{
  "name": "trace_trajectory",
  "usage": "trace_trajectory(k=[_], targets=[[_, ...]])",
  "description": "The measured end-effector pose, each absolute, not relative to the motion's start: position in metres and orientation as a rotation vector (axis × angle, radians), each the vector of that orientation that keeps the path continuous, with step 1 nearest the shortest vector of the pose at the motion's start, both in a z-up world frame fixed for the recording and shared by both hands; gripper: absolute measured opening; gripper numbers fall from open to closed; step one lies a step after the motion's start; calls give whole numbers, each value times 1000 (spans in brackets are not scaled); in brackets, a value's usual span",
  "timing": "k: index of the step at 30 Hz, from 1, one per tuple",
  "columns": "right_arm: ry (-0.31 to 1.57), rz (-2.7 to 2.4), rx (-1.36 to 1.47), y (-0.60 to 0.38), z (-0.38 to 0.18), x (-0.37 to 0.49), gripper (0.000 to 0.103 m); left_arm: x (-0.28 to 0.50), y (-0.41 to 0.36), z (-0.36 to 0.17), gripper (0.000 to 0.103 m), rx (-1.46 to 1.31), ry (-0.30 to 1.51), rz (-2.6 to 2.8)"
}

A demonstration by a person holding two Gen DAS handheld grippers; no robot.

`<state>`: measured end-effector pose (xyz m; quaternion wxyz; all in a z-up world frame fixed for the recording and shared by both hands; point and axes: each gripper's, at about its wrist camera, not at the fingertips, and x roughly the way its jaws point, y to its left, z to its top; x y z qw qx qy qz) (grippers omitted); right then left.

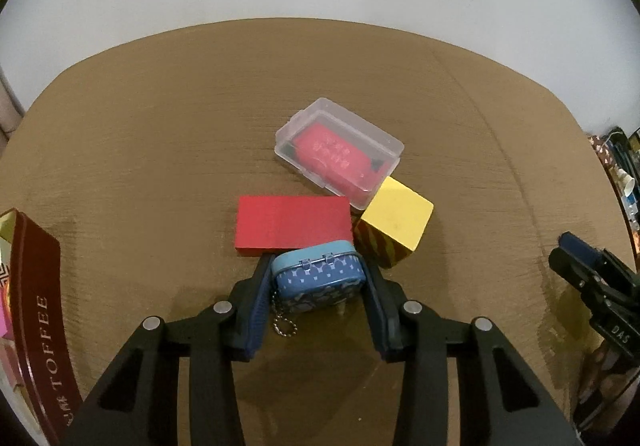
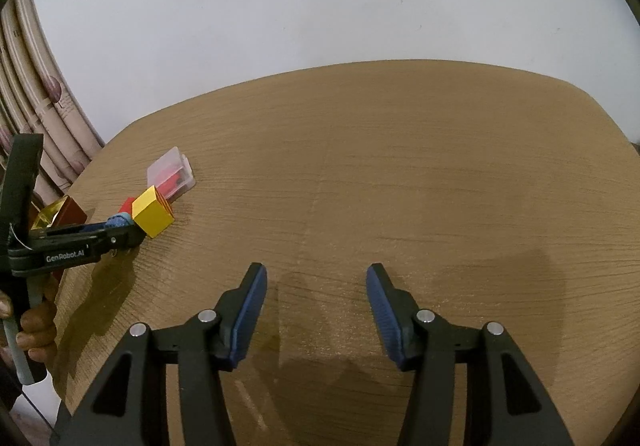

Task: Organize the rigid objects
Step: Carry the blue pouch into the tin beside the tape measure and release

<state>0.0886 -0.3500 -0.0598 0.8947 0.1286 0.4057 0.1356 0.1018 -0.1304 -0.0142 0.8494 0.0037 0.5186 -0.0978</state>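
A small blue patterned tin (image 1: 318, 278) with a ball chain lies on the wooden table (image 1: 160, 145) between the fingers of my left gripper (image 1: 318, 261), and both pads press its sides. Just beyond it lie a flat red block (image 1: 292, 224) and a yellow cube (image 1: 396, 221) with striped sides. Behind those sits a clear plastic case (image 1: 340, 153) with a red item inside. The right wrist view shows my right gripper (image 2: 316, 270) open over bare table, well right of the cluster, where the yellow cube (image 2: 152, 215) and the left gripper (image 2: 120, 230) show.
A dark red tin marked TOFFEE (image 1: 36, 310) stands open at the table's left edge with coloured items inside. A hand (image 2: 36, 330) grips the left tool's handle. A curtain (image 2: 40, 105) hangs behind the left side. A white wall lies past the table's far edge.
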Motion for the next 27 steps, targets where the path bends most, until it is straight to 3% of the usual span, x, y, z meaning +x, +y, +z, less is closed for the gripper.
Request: trace_trajectory(k=[10,17,27], targets=[[849,279,251,-350,-57,92,54,37,-95,40,38,-73,1083,-235],[858,261,195,-340,-56,95,55,24,24,87,38,-148,1158,-36],[873,238,101,-321,-59,101,63,51,95,31,38,-89,1306,67]])
